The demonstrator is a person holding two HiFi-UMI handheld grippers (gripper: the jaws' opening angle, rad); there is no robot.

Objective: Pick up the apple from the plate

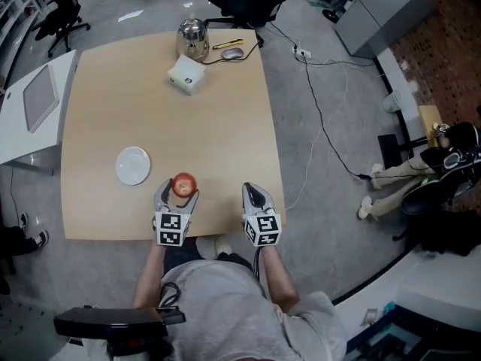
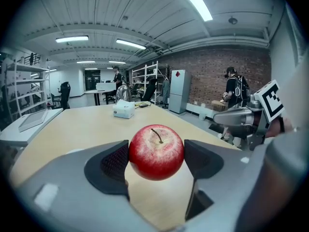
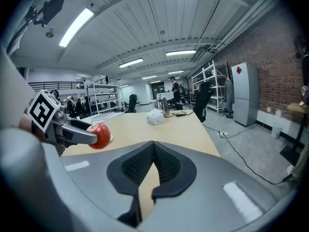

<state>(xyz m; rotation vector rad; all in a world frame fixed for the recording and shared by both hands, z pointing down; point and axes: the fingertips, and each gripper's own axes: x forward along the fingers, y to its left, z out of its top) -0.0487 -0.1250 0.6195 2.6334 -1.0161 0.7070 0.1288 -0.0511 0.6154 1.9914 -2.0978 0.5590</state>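
Apple [image 2: 156, 152] gripped between left tongs [image 2: 155, 159], stem up, apparently lifted off the worktop [image 1: 188, 119]. Plate [image 1: 133, 165] lies just left of them. Right tongs [image 3: 153, 164] clenched, holding nothing, alongside.

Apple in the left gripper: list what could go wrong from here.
1. The apple is round and the left gripper pinches it only at its two sides, so it could slip out if the grip loosens.
2. It is held by the near edge of the table, away from the plate; dropped, it might roll off onto the floor.
3. The right gripper, shut and empty, is close beside it and could knock it.
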